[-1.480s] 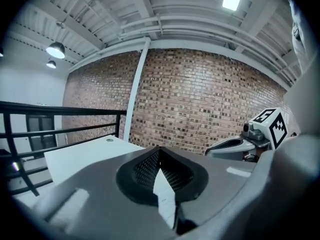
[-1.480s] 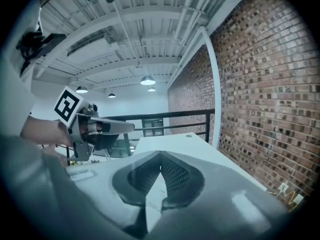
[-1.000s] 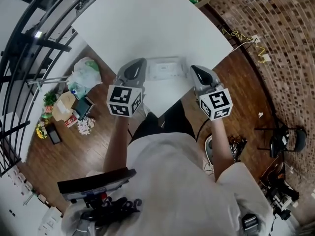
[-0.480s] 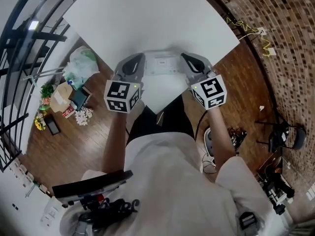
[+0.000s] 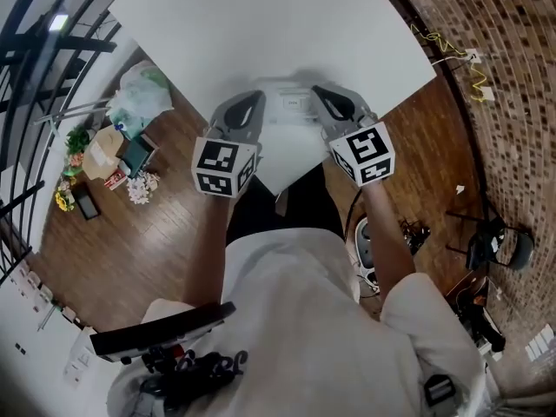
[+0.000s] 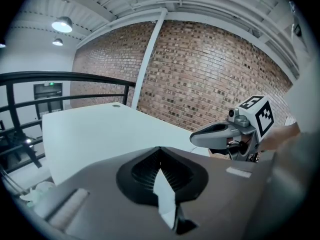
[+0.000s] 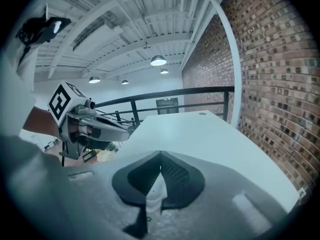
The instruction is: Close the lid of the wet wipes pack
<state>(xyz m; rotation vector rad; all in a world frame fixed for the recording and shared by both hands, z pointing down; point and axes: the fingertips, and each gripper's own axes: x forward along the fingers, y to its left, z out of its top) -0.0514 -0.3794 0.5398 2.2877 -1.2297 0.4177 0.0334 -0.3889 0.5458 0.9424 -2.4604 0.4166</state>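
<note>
Looking down through the head view, I saw the wet wipes pack [image 5: 289, 104] lying flat on the white table [image 5: 261, 24], close to the corner nearest the person. It sat right between the two tools. The left gripper [image 5: 252, 104] had its tip at the left end of the pack, and the right gripper [image 5: 320, 95] had its tip at the right end. I could not tell if the tips touched the pack or were just beside it. The lid on top of the pack was too small and pale for me to see if it was up or down. In the left gripper view, the two black pads [image 6: 142, 171] met at their far tip, so that tool was squeezed narrow. A thin white strip showed in the slit lower down. I could not tell what the strip was, or if the pads were pinching it. In the right gripper view it was much the same. The pads [image 7: 177, 176] met at the tip, and a small white patch showed in the slit below. Each tool had its cube with black and white squares near the person's hand, one on the left [image 5: 223, 167] and one on the right [image 5: 362, 153]. A brick wall [image 6: 210, 69] stood past the table, and a black railing [image 7: 165, 96] ran along the far side. Bags and boxes [image 5: 130, 124] lay on the wooden floor [image 5: 130, 241] to the left of the table.
</note>
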